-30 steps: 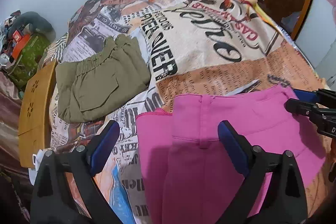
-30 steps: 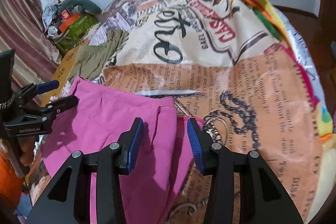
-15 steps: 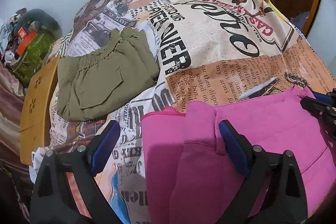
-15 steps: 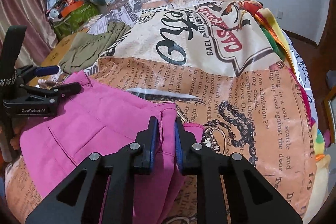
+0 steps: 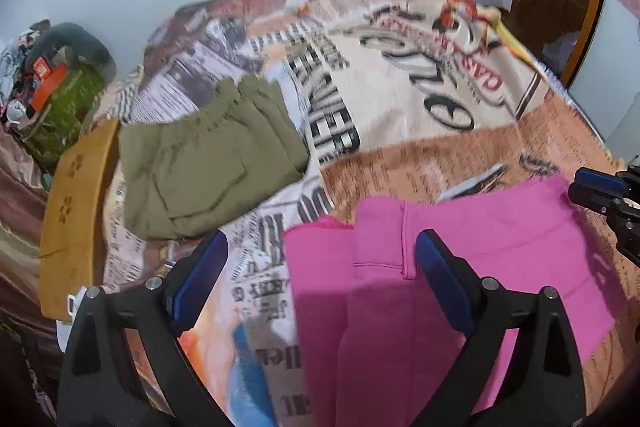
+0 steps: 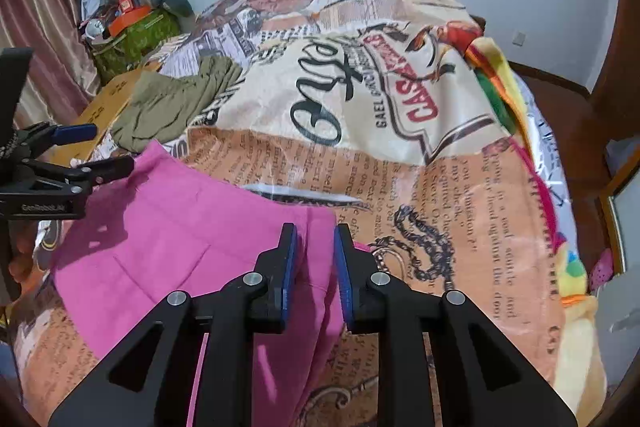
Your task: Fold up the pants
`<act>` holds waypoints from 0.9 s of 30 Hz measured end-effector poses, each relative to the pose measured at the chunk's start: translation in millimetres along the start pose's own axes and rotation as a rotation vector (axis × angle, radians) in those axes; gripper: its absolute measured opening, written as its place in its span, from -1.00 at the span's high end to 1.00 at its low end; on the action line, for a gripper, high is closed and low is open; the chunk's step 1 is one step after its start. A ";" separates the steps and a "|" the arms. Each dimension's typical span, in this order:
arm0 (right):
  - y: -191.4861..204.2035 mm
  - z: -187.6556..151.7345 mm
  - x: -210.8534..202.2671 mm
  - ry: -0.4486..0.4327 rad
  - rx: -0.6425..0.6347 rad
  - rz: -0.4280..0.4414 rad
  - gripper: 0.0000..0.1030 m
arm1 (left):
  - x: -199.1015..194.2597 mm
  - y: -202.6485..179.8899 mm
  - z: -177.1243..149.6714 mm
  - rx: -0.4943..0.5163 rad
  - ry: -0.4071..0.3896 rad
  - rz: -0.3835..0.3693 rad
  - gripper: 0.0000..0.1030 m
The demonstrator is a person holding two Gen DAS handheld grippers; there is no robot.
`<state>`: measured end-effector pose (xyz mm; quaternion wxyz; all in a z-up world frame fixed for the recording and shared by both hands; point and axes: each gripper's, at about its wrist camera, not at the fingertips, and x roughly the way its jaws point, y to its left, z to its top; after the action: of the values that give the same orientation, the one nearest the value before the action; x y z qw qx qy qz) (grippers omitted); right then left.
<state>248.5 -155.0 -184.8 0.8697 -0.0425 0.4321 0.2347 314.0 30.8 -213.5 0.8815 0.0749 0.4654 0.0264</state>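
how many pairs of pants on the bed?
2. Green pants folded at the far left of the bed; pink pants nearest the camera. More could be out of view.

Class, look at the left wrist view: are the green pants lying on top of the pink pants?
No. The green pants lie folded on the printed blanket, apart from the pink pants, with bare blanket between them.

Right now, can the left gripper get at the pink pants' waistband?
Probably yes. The left gripper hangs open over the near corner of the pink pants, with nothing between. The right gripper holds the far corner, well aside.
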 end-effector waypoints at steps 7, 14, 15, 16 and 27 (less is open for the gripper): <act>3.5 -2.2 -34.1 -0.057 0.033 0.016 0.04 | -36.9 21.1 -2.1 -0.044 -0.052 -0.029 -0.91; 10.4 -20.8 -39.8 -0.032 0.057 0.047 -0.29 | -28.0 30.9 -28.5 -0.098 0.042 -0.117 -0.92; 9.7 -24.1 -38.2 -0.025 0.068 0.052 -0.30 | -22.9 30.2 -33.7 -0.107 0.065 -0.132 -0.92; 8.7 -28.1 -35.8 -0.015 0.081 0.057 -0.31 | -17.7 28.9 -38.1 -0.112 0.090 -0.148 -0.92; -5.7 -55.9 -4.6 0.092 0.233 0.143 -0.31 | 3.4 26.5 -57.4 -0.181 0.169 -0.279 -0.81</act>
<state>207.8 -177.2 -216.8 0.8291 0.0789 0.4978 0.2420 269.2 63.5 -244.1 0.8375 -0.0726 0.5394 -0.0481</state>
